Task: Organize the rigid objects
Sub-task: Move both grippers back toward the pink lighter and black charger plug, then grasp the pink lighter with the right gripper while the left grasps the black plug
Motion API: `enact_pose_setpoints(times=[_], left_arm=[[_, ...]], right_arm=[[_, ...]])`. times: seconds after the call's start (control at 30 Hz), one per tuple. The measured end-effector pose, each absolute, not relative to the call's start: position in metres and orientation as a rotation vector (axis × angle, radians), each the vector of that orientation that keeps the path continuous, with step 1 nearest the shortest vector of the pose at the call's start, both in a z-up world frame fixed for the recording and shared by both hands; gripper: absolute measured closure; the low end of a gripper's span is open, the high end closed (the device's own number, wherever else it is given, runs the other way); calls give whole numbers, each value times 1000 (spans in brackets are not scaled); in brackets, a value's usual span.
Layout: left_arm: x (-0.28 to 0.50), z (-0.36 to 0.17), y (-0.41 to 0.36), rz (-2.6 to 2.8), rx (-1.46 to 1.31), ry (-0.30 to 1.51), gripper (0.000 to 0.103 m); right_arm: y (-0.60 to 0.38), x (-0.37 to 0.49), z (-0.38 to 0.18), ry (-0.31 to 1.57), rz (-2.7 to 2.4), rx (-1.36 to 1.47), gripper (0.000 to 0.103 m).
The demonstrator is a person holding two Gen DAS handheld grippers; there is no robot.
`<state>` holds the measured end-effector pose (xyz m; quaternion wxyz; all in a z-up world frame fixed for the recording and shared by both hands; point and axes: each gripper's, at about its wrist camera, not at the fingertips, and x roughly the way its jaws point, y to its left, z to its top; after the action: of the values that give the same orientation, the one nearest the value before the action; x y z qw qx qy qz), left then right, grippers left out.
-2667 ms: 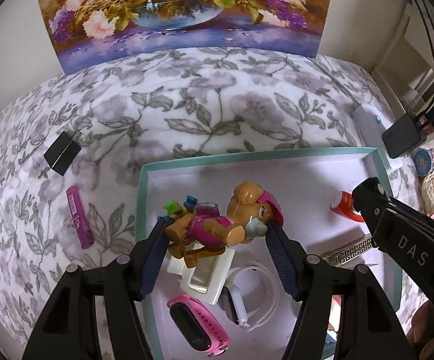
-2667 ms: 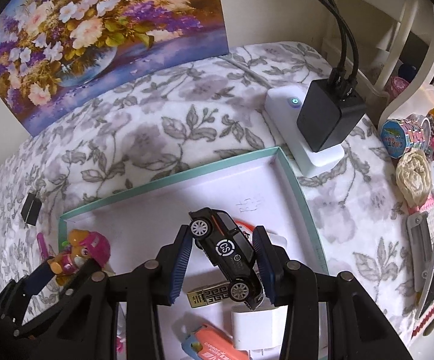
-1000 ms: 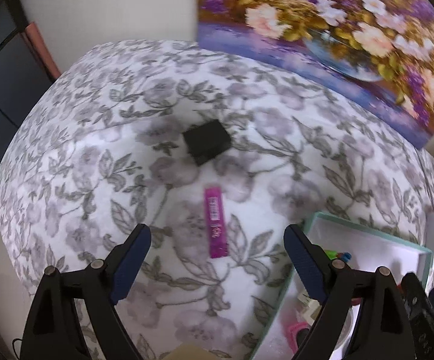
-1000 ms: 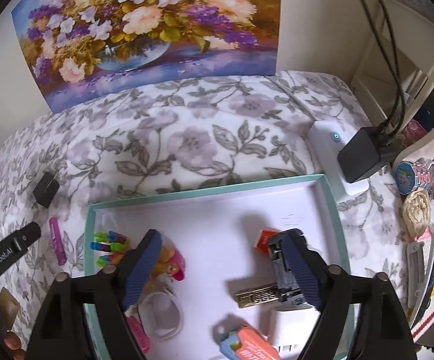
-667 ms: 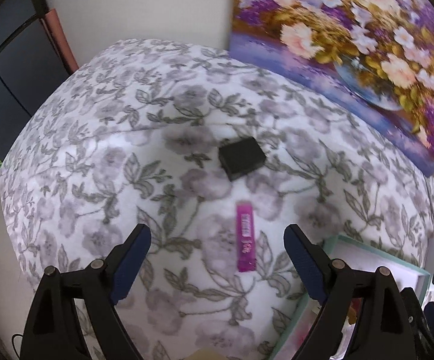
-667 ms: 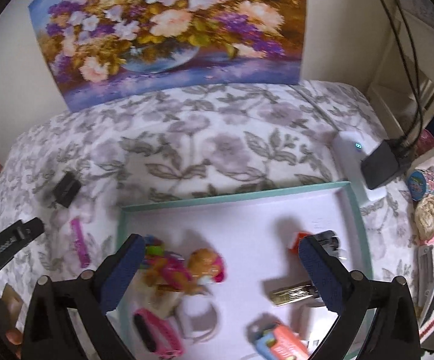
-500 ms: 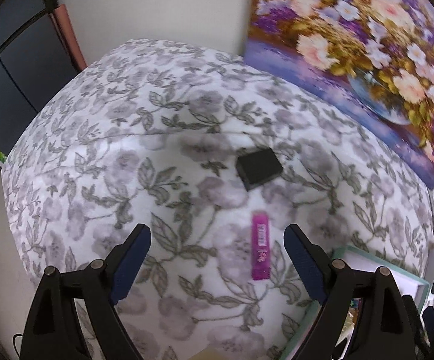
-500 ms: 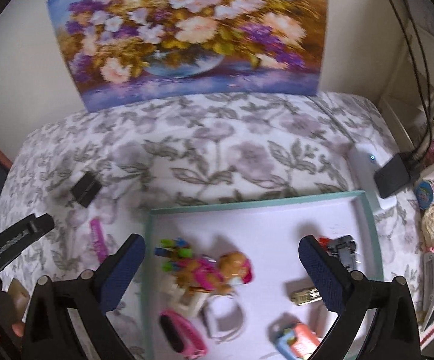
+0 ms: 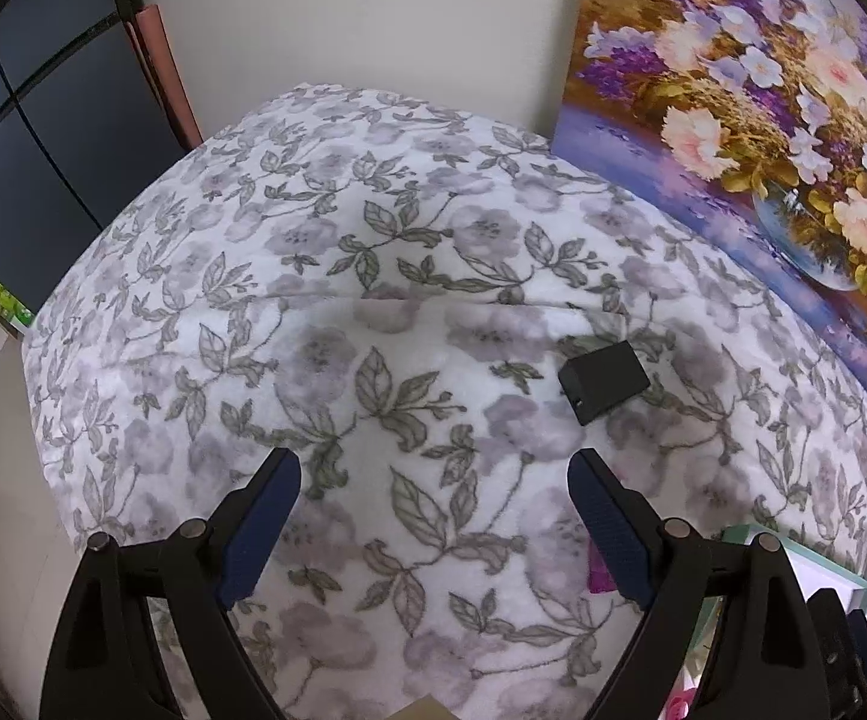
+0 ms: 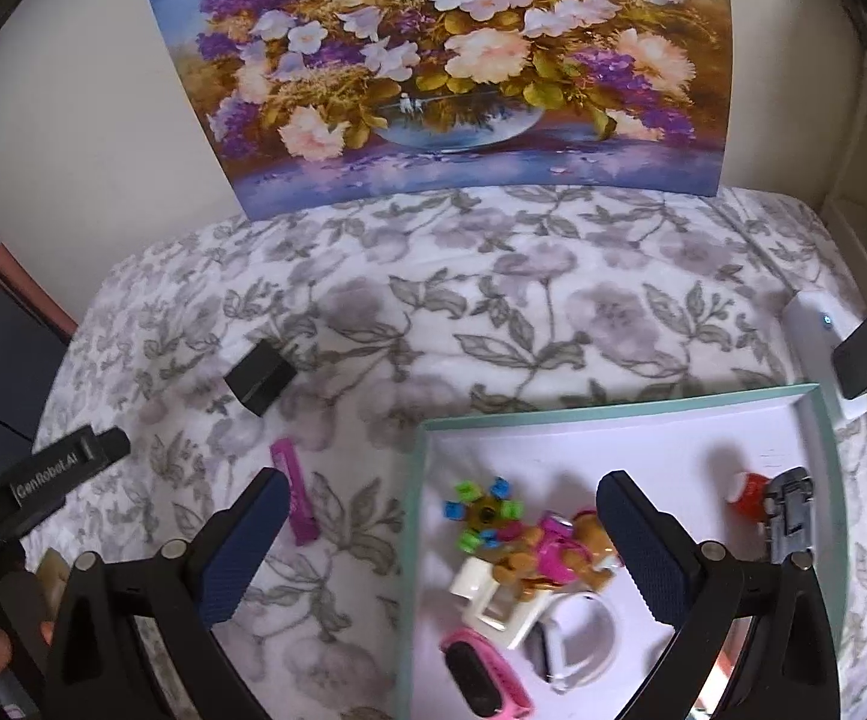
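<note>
My left gripper (image 9: 430, 480) hangs open over bare flowered cloth with nothing between its fingers. A small black box (image 9: 604, 381) lies ahead to its right, and a magenta stick (image 9: 600, 576) peeks out behind the right finger. My right gripper (image 10: 442, 492) is wide open and empty above the left rim of the teal tray (image 10: 613, 405). In the tray lie a toy dog (image 10: 559, 552), a colourful spinner (image 10: 481, 510), a toy car (image 10: 790, 504), a pink band (image 10: 487, 678) and a white watch (image 10: 577, 642). The black box (image 10: 260, 376) and magenta stick (image 10: 295, 492) lie on the cloth left of the tray.
A flower painting (image 10: 451, 60) leans on the wall behind the table. A white power strip (image 10: 817, 324) with a black adapter (image 10: 865, 354) sits at the far right. A finger of the left gripper (image 10: 67, 468) shows at the left edge, near the table's left drop.
Both grippers let go of their toys, the dog and the car, which now lie in the tray. Both have swung left, and the right jaws stand wider than a second ago.
</note>
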<state>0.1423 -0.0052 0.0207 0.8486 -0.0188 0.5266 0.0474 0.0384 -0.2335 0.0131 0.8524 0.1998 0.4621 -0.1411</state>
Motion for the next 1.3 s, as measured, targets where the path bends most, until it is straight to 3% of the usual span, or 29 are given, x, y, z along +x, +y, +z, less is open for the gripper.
enact_pose_setpoints(times=[0.27,0.83,1.07,1.17,1.3], left_arm=[[153,7,11,74,-73,1152,12],[183,-49,37,101,-105,1277,12],[193,-64,41,105,-100,1300,12],[196,-68,42,106,-99,1305,12],[199,-74,39,108,-80,1311,12]], right_arm=[[-206,55,15,940,-234,413,0],[-136,106,-41,1064,-144,303,17],[-130,120,-69,1128,-134,296,38],[-128,123,-78,1144,-142,284,40],[-124,127,-85,1152,-175,237,51]])
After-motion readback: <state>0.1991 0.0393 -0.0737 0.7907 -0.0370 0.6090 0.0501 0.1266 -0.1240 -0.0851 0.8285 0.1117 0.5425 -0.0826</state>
